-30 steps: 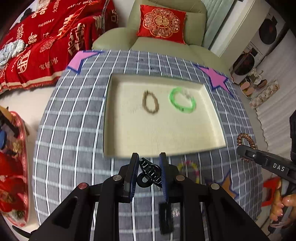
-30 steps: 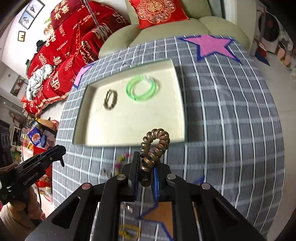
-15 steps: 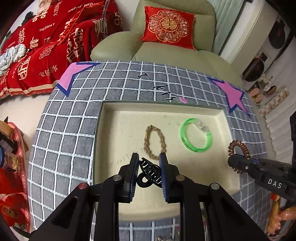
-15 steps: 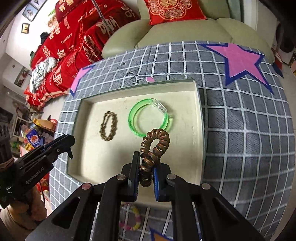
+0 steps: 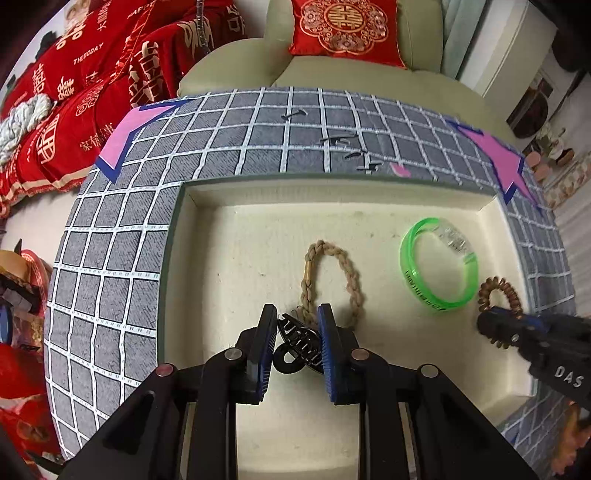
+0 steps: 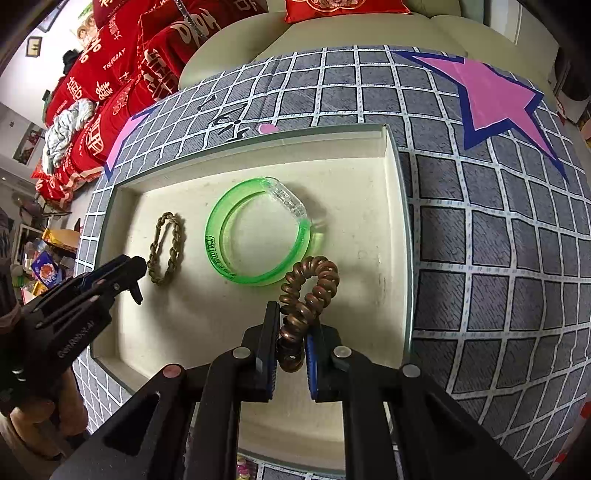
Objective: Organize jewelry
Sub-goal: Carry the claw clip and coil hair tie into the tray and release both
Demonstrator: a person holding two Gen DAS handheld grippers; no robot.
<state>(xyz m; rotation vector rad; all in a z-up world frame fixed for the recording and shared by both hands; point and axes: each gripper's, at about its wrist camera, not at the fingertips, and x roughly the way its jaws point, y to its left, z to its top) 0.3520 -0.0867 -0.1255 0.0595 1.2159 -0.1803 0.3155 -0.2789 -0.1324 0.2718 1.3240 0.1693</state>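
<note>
A cream tray [image 5: 207, 266] [image 6: 391, 206] lies on the grey checked cloth. In it lie a braided brown bracelet [image 5: 349, 273] [image 6: 166, 254] and a green bangle [image 5: 439, 269] [image 6: 255, 232]. My left gripper [image 5: 297, 317] is shut on a black hair claw clip [image 5: 299, 341] and holds it over the tray, just in front of the braided bracelet. My right gripper [image 6: 291, 314] is shut on a brown spiral hair tie [image 6: 310, 291] [image 5: 496, 291] over the tray's right part, beside the bangle. Each gripper shows in the other's view, the left one [image 6: 125, 269] and the right one [image 5: 495, 325].
Pink stars [image 6: 495, 99] [image 5: 125, 140] mark the cloth's corners. A sofa with a red cushion [image 5: 343, 29] and red blankets [image 5: 74, 92] stands behind the table. A beaded bracelet [image 6: 243, 469] lies on the cloth by the tray's near edge.
Both grippers have moved forward from over the cloth to over the tray, each still holding its item. The tray and its bracelets now look closer.
</note>
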